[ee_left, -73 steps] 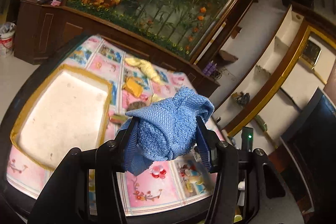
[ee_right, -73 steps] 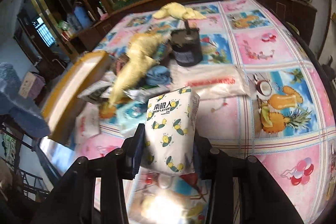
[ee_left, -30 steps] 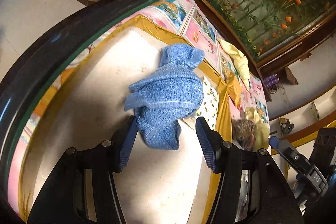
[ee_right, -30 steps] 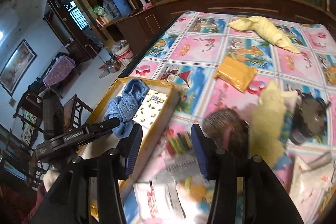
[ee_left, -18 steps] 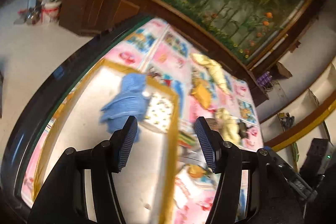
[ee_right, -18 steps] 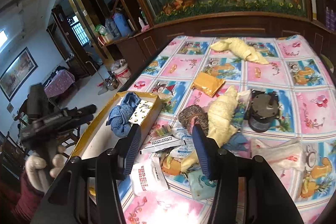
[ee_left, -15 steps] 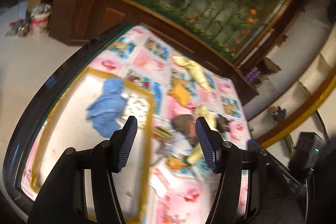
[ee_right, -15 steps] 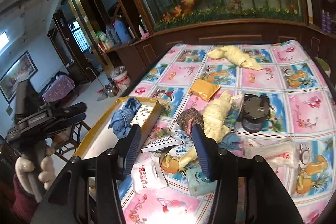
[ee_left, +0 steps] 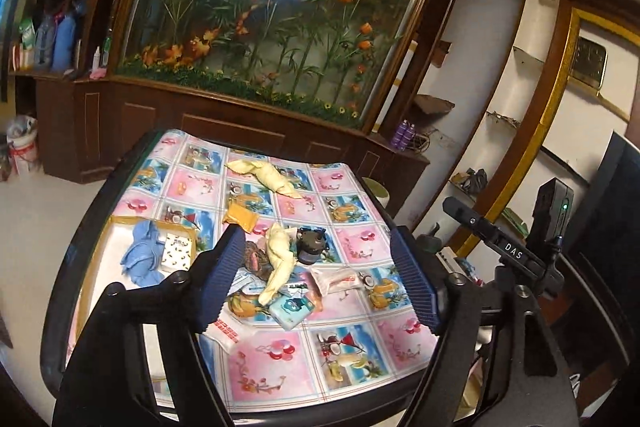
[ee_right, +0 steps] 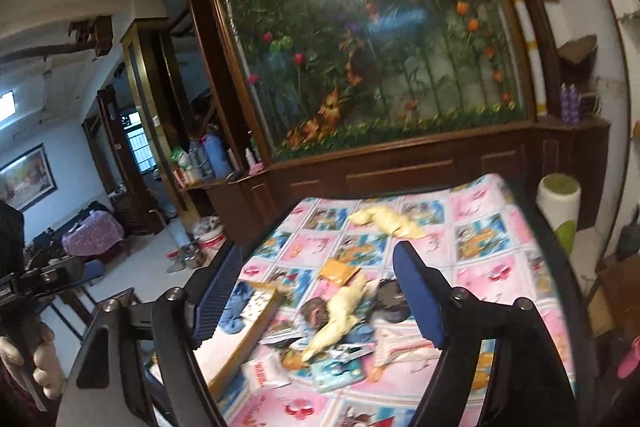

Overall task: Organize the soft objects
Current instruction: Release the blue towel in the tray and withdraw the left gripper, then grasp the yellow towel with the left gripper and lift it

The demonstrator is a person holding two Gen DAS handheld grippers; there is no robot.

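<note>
**Both grippers clear of the box, next pick pending**

Since the earlier frames the blue terry towel [ee_left: 142, 259] and the white lemon-print tissue pack [ee_left: 178, 257] have left the jaws and now lie side by side in the shallow gold-rimmed cardboard box [ee_left: 105, 239], at nine o'clock on the table. Both hands have pulled up and back, so the whole glass-topped table with its pink-and-blue cartoon cloth [ee_left: 280, 371] is in sight.

The left gripper [ee_left: 316, 281] has just been opening; its blue pads stand wide with nothing between them. The right gripper [ee_right: 318, 301] has likewise just been opening and is empty too.

This looks like the pause between a drop-off and the next pick. At the table's centre a heap remains: a long pale-yellow cloth [ee_left: 280, 263] draped over a brown fuzzy scrubber [ee_left: 256, 261], beside a black round jar [ee_left: 311, 247], which seems hard. A second yellow cloth [ee_left: 266, 177] lies at twelve o'clock, an orange sponge [ee_left: 239, 218] just nearer.

The next move probably calls for lowering one gripper onto the draped cloth, pinching a fold, and lifting without dragging the packets beneath.
</note>
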